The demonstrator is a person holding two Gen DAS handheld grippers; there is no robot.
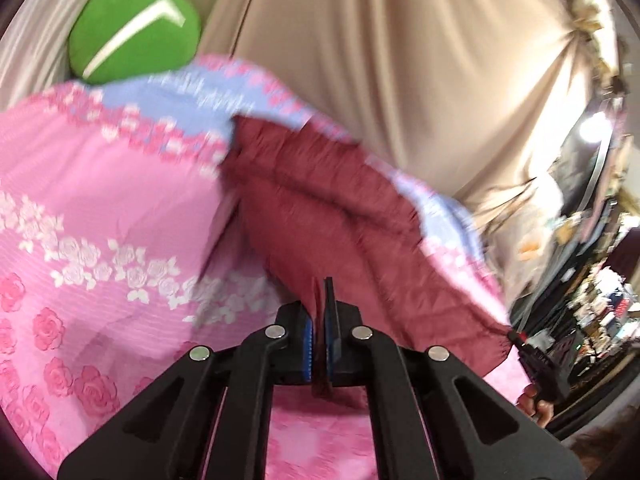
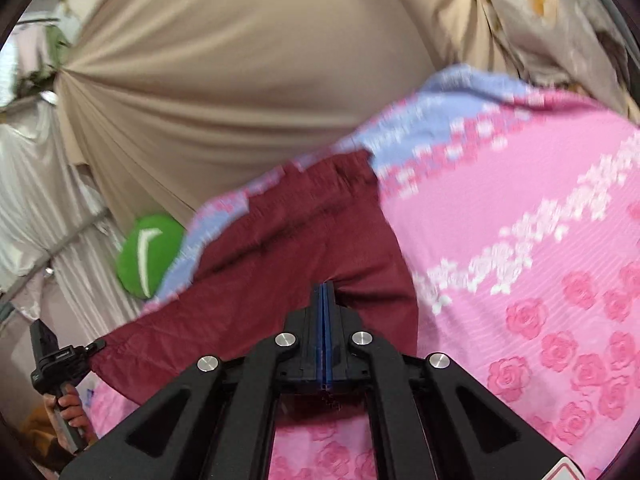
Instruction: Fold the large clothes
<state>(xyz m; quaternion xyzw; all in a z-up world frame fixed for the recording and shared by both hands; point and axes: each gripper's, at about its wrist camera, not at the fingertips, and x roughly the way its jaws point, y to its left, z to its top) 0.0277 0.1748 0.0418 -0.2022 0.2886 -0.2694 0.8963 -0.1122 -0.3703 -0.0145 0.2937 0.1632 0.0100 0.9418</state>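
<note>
A dark red garment (image 1: 320, 216) is held stretched above a pink rose-patterned bedsheet (image 1: 100, 208). My left gripper (image 1: 320, 308) is shut on one edge of the garment. My right gripper (image 2: 325, 300) is shut on the garment (image 2: 300, 248) at the other edge, its blue pads pressed together over the cloth. The right gripper also shows at the right edge of the left wrist view (image 1: 516, 336), pinching the garment's corner. The left gripper shows at the left of the right wrist view (image 2: 96, 346), pinching the opposite corner. The frames are blurred.
The bedsheet (image 2: 540, 260) has a light blue border. A green round cushion (image 1: 136, 32) lies at the bed's far side, also in the right wrist view (image 2: 146, 254). Beige curtains (image 2: 240, 80) hang behind. Cluttered shelves (image 1: 592, 300) stand at the right.
</note>
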